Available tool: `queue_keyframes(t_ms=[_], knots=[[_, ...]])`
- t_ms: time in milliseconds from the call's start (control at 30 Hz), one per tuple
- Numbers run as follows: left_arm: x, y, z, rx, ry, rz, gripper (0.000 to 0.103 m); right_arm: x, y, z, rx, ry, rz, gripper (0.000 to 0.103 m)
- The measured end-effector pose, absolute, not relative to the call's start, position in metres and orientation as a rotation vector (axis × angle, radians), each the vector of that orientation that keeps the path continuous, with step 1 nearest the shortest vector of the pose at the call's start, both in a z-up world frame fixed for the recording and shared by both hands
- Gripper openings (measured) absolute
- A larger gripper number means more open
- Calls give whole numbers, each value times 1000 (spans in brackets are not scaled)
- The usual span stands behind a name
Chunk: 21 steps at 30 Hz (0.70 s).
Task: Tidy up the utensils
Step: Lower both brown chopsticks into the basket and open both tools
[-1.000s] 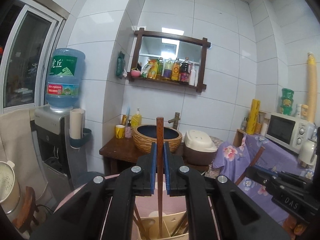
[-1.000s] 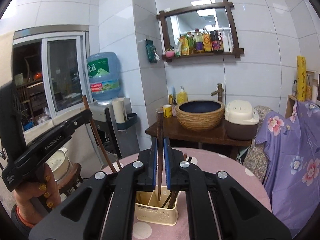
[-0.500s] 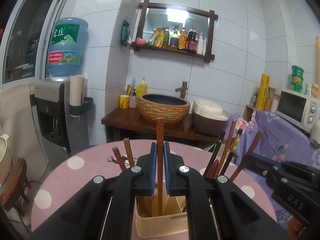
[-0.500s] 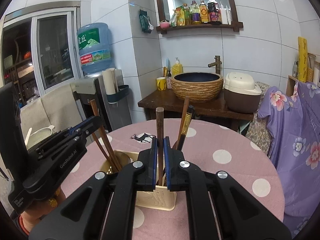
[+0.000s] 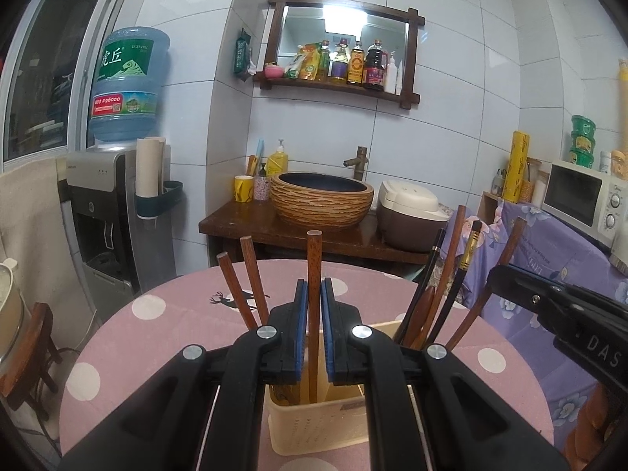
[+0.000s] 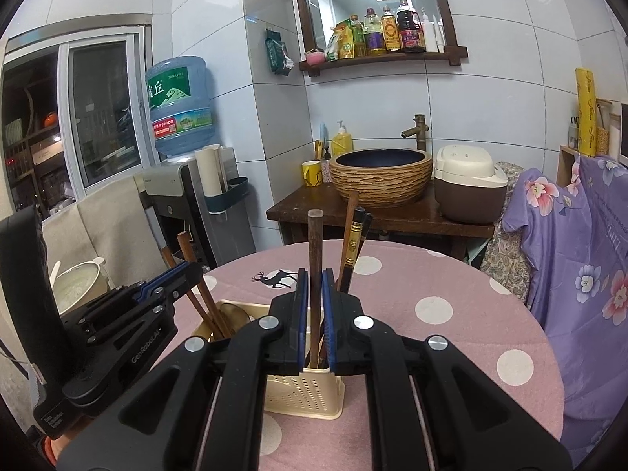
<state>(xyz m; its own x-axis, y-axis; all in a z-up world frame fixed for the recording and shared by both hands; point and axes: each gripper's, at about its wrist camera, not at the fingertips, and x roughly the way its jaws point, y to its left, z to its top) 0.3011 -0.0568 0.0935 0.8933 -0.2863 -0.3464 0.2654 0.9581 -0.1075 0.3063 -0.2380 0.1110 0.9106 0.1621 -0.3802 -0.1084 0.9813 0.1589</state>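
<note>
A cream utensil holder stands on the pink dotted table; it also shows in the right wrist view. My left gripper is shut on a brown wooden chopstick standing upright with its lower end inside the holder. My right gripper is shut on a dark wooden chopstick, also reaching down into the holder. Several more chopsticks and spoons lean in the side compartments. The left gripper body shows at the left of the right wrist view.
Behind the table stand a wooden counter with a basin and a rice cooker. A water dispenser stands left, a purple flowered cloth and a microwave right.
Both grippers have come down with their chopsticks, whose lower ends now sit deeper in the holder. The table and holder fill more of both views.
</note>
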Motion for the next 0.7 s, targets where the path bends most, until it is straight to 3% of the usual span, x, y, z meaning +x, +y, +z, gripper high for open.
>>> queue_keyframes(t_ms=[33,100,233,300,367,433,533,700], knots=[[300,-56,93,-58,370,-288,8,304,-238,111,134,398,138,22],[293,-57,93,-47,363,-289,12,299,-239,111,128,380,127,43],[274,-55,95,-51,329,-304,47,285,-241,111,110,345,100,57],[264,-53,95,-51,310,-302,57,274,-243,109,100,321,80,73],[250,-50,93,-48,298,-302,77,259,-246,103,86,302,51,77],[236,-46,88,-48,284,-305,88,244,-253,92,93,316,19,82],[208,-40,75,-27,267,-296,97,222,-260,73,123,341,6,91],[158,-25,43,-46,301,-258,98,166,-256,26,114,364,-51,97]])
